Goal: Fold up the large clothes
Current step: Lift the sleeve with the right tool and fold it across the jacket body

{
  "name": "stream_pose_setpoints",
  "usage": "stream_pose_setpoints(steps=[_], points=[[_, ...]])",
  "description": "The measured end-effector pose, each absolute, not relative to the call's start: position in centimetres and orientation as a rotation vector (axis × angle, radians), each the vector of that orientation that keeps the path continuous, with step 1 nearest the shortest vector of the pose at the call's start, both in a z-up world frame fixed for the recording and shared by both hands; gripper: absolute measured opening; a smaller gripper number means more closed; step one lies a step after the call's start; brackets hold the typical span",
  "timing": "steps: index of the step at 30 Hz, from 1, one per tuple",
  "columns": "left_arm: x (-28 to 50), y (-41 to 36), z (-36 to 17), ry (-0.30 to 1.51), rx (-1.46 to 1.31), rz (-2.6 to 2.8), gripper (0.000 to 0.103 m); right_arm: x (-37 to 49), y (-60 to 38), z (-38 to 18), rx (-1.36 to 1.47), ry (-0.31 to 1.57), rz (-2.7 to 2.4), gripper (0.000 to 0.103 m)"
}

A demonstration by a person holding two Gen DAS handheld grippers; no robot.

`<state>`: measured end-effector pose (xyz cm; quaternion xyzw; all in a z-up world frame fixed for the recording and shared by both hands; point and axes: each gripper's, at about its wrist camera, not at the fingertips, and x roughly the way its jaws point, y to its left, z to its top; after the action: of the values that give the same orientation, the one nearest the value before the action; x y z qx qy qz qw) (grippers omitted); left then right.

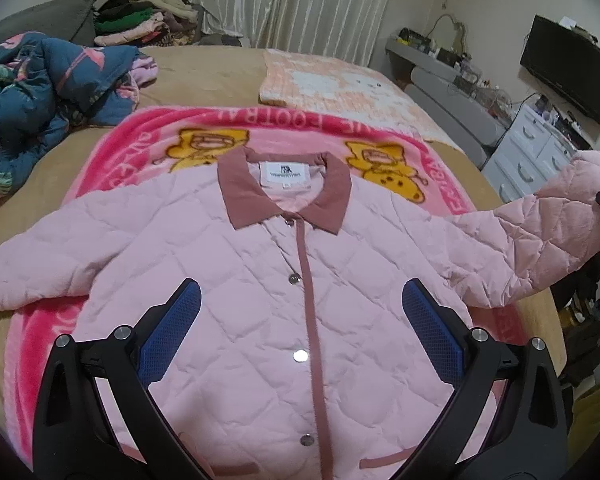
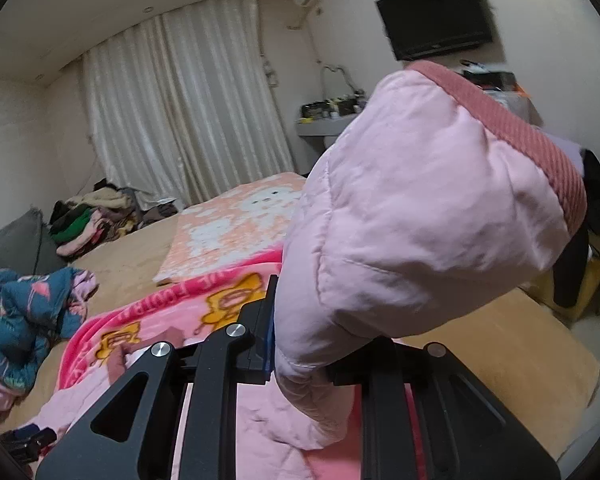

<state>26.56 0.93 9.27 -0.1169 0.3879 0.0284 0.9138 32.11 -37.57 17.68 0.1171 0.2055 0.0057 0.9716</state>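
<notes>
Pink quilted jacket (image 1: pixel 284 280) spread front-up on pink bear-print blanket (image 1: pixel 148 148) over tan bed (image 1: pixel 204 76). Left gripper (image 1: pixel 300 336) spread wide above it, empty. Right gripper (image 2: pixel 300 344) clamped on raised sleeve (image 2: pixel 420 216). White curtains (image 2: pixel 180 100), wall television (image 2: pixel 436 12), clothes pile (image 1: pixel 140 20) beyond.

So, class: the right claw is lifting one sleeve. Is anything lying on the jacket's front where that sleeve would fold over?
Nothing visible lies there. The jacket front is bare fabric; only the open left claw hovers above it, while the right claw pinches the sleeve.
</notes>
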Motion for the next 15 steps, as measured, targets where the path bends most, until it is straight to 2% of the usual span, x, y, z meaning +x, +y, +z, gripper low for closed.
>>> stream_pose_setpoints(steps=[15], points=[[24.7, 5.0, 11.9, 0.745, -0.238, 0.076, 0.095, 31.4, -28.7, 20.6, 0.139, 0.405, 0.117, 0.017]])
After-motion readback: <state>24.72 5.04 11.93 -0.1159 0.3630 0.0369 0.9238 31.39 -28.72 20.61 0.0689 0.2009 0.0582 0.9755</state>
